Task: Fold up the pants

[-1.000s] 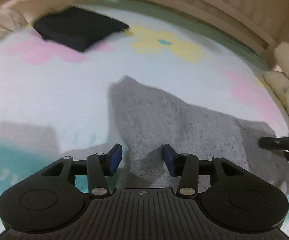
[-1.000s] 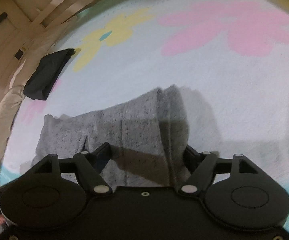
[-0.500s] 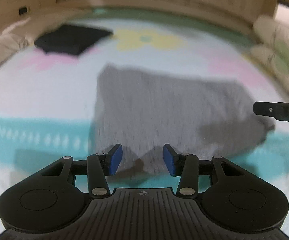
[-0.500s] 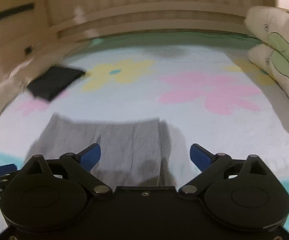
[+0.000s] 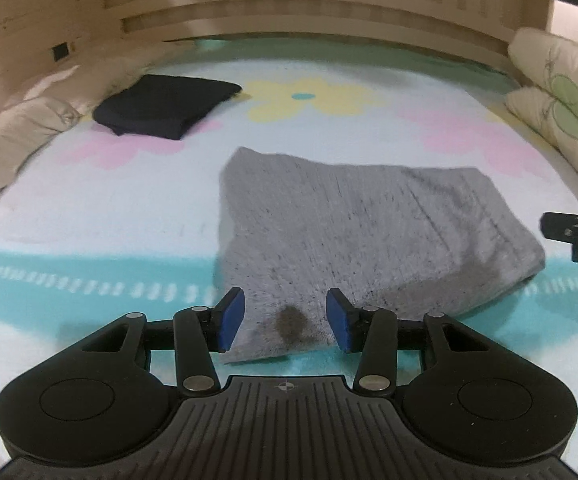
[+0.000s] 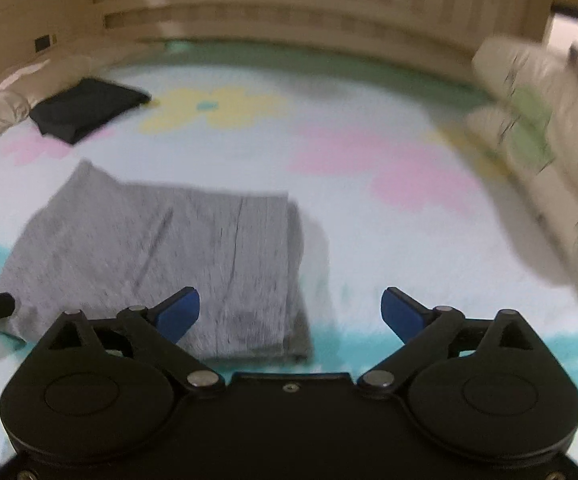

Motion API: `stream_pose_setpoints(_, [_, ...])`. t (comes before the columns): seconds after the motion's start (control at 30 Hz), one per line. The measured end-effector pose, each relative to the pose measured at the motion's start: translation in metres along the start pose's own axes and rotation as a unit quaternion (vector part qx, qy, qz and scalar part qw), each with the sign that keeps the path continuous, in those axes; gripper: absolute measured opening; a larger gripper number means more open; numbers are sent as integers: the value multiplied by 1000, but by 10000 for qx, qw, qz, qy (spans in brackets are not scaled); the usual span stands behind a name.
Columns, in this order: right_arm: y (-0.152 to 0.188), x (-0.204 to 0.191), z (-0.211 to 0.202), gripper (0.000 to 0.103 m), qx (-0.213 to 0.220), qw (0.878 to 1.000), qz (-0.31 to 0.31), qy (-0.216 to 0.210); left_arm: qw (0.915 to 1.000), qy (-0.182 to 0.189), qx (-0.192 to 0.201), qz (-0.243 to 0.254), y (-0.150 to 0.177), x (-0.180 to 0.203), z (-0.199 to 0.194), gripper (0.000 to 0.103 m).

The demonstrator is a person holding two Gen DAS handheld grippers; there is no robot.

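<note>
Grey pants (image 5: 353, 236) lie folded into a compact stack on the bed (image 5: 89, 208) — soft, light knit.
Left gripper (image 5: 285, 320) and right gripper (image 6: 291, 312) both spread, holding nothing; best hold looks like the layered near edge — pinch all layers.

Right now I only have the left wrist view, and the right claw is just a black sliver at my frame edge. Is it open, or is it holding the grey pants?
Observer: Open. In the right wrist view the right claw has its jaws spread wide with nothing between them.
Operator: Where does it sit over the pants?
Observer: Its left pad is above the grey pants; its right pad is above the bedsheet.
Operator: Is the pants' right edge tidy?
Observer: The view is blurred, but that edge looks straight, with layers stacked at the near corner.
</note>
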State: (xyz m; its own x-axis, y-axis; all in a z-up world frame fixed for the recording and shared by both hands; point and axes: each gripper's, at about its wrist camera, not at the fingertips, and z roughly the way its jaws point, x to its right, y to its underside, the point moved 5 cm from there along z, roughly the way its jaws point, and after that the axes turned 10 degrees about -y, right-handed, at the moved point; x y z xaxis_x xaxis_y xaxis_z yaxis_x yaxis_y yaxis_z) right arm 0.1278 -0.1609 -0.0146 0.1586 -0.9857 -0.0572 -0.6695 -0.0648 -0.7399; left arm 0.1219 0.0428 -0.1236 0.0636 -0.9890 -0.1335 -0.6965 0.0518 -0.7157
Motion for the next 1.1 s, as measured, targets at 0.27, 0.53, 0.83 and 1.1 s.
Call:
stream_pose_setpoints(0.27, [3, -26, -67, 102, 315, 9993, -157, 113, 9986, -14, 116, -518, 5, -15, -42, 44])
stream_pose_setpoints(0.53, [28, -32, -91, 102, 217, 9997, 103, 77, 9995, -48, 210, -226, 23, -6, -63, 44])
stream_pose_setpoints(0.83, [48, -35, -82, 102, 77, 9996, 69, 267, 9998, -18, 195, -56, 35, 5, -55, 44])
stream_pose_setpoints(1.1, [48, -40, -76, 102, 134, 9996, 8, 263, 9999, -57, 102, -21, 37, 10, -46, 44])
